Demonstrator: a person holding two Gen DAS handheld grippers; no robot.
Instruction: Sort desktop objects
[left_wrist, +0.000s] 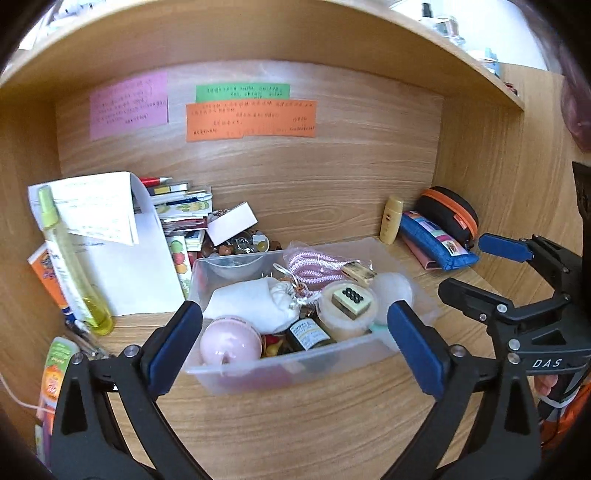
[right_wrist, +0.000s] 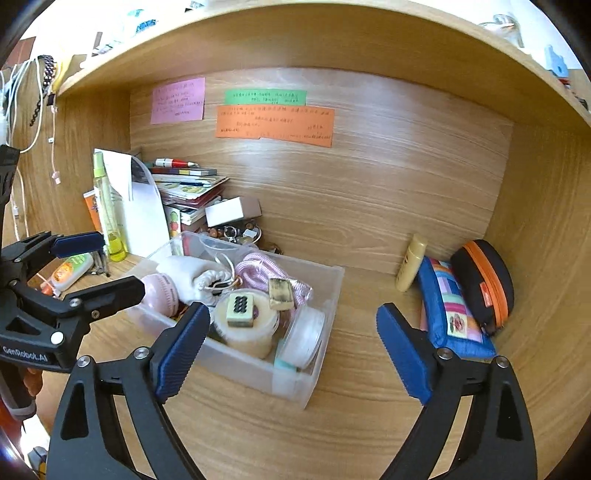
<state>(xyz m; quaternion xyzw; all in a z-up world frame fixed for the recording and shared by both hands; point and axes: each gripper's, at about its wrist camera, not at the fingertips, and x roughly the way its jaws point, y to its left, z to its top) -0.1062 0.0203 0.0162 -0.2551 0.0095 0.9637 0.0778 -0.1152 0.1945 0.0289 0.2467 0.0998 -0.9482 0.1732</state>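
Note:
A clear plastic bin (left_wrist: 280, 373) stands on the wooden desk, also in the right wrist view (right_wrist: 295, 384). It holds a white pouch (left_wrist: 255, 302), a pink round case (left_wrist: 231, 341), a pink cord (left_wrist: 314, 267), a cream jar with a mahjong tile (left_wrist: 351, 299) on top, and a small dark bottle (left_wrist: 308, 334). My left gripper (left_wrist: 295, 341) is open and empty, its fingers either side of the bin's front. My right gripper (right_wrist: 291, 347) is open and empty, just right of the bin; it also shows in the left wrist view (left_wrist: 476, 269).
A leaning stack of papers and books (left_wrist: 122, 236) with a yellow-green spray bottle (left_wrist: 74, 262) stands at the left. Loose beads and a white card (left_wrist: 232, 223) lie behind the bin. A yellow bottle (right_wrist: 410, 264), blue pouch (right_wrist: 450, 314) and black-orange case (right_wrist: 484, 280) sit at the right wall.

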